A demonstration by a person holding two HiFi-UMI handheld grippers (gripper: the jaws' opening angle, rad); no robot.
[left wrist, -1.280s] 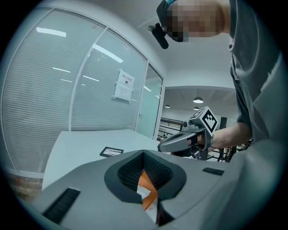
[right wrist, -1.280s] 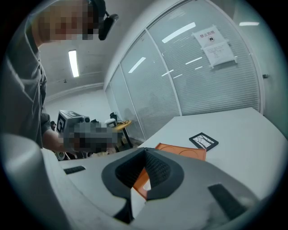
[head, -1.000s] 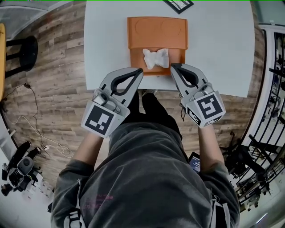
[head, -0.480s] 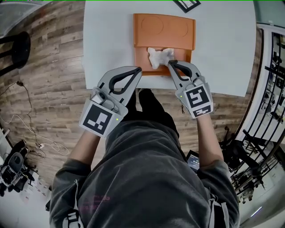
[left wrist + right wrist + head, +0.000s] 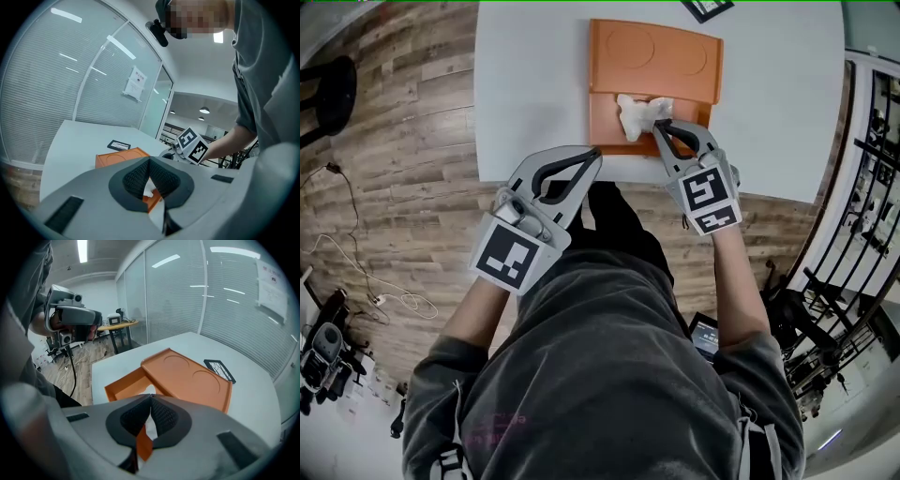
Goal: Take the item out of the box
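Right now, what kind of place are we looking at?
Likely an office or lab room: glass partition walls with blinds, a white table on wood-look floor, and a desk carrying equipment further back.

orange box (image 5: 654, 56), white item (image 5: 637, 112), white table (image 5: 534, 84), brown wood-grain floor (image 5: 403, 169).

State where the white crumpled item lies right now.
Head view, top centre: the white crumpled item lies in the open orange box, at the right tongs tip.
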